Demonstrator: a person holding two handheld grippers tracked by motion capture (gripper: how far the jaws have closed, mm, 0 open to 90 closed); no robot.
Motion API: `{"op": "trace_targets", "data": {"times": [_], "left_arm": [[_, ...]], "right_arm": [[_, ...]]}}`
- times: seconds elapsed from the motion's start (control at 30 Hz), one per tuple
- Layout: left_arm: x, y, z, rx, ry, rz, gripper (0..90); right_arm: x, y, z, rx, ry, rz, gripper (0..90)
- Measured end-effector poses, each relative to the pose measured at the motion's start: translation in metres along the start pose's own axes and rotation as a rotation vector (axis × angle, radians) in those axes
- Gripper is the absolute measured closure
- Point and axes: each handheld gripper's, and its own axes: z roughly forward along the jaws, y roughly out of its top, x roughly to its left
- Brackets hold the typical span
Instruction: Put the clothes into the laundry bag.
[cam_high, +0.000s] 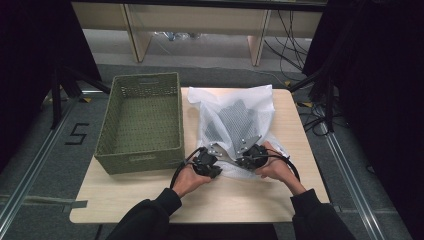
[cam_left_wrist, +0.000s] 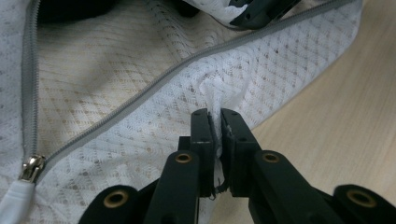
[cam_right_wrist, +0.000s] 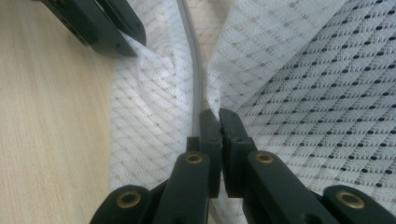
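A white mesh laundry bag (cam_high: 222, 102) lies on the wooden table (cam_high: 150, 200), with a dark dotted cloth (cam_high: 236, 122) showing through it. Its grey zipper (cam_left_wrist: 140, 100) runs open, and the metal pull (cam_left_wrist: 31, 167) rests at the lower left of the left gripper view. My left gripper (cam_left_wrist: 216, 116) pinches a fold of the bag's mesh beside the zipper, at the bag's near edge (cam_high: 223, 161). My right gripper (cam_right_wrist: 215, 116) is shut on the bag's edge right at the zipper tape, close beside the left one (cam_high: 240, 161). Each gripper's jaws appear at the top of the other's view.
An empty olive woven basket (cam_high: 140, 162) stands on the table's left half, touching the bag's left side. Bare wood lies in front of the hands and along the right edge. Cables and dark curtains surround the table.
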Motion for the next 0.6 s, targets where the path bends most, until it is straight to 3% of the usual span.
{"op": "trace_targets", "data": {"times": [0.17, 0.2, 0.27, 0.4, 0.43, 0.47, 0.5, 0.53, 0.6], "left_arm": [[-0.007, -0.001, -0.013, -0.035, -0.006, -0.01, 74.0], [-0.009, -0.002, -0.013, -0.067, -0.011, -0.042, 72.1], [-0.009, -0.004, -0.02, -0.041, -0.013, 0.004, 68.3], [-0.015, -0.011, -0.026, -0.06, -0.019, -0.027, 62.7], [-0.013, -0.012, -0.029, -0.035, -0.022, 0.008, 61.9], [-0.016, -0.014, -0.029, -0.061, -0.022, -0.021, 61.0], [-0.014, -0.015, -0.033, -0.031, -0.022, 0.013, 60.2], [-0.016, -0.016, -0.032, -0.058, -0.024, -0.025, 59.7], [-0.017, -0.018, -0.034, -0.065, -0.028, -0.049, 58.1]], "right_arm": [[0.0, -0.002, -0.005, -0.016, -0.016, 0.029, 89.2], [0.0, -0.002, -0.006, -0.025, -0.023, 0.037, 86.0], [0.001, -0.001, -0.008, -0.035, -0.042, 0.066, 84.1], [0.004, 0.005, -0.012, -0.093, -0.099, 0.075, 75.4], [0.004, 0.007, -0.012, -0.115, -0.113, 0.086, 75.4], [0.003, 0.009, -0.012, -0.134, -0.126, 0.06, 75.2], [0.003, 0.012, -0.011, -0.147, -0.144, 0.054, 74.4], [0.004, 0.014, -0.011, -0.159, -0.156, 0.083, 73.0], [0.004, 0.019, -0.008, -0.162, -0.15, 0.088, 71.4]]}}
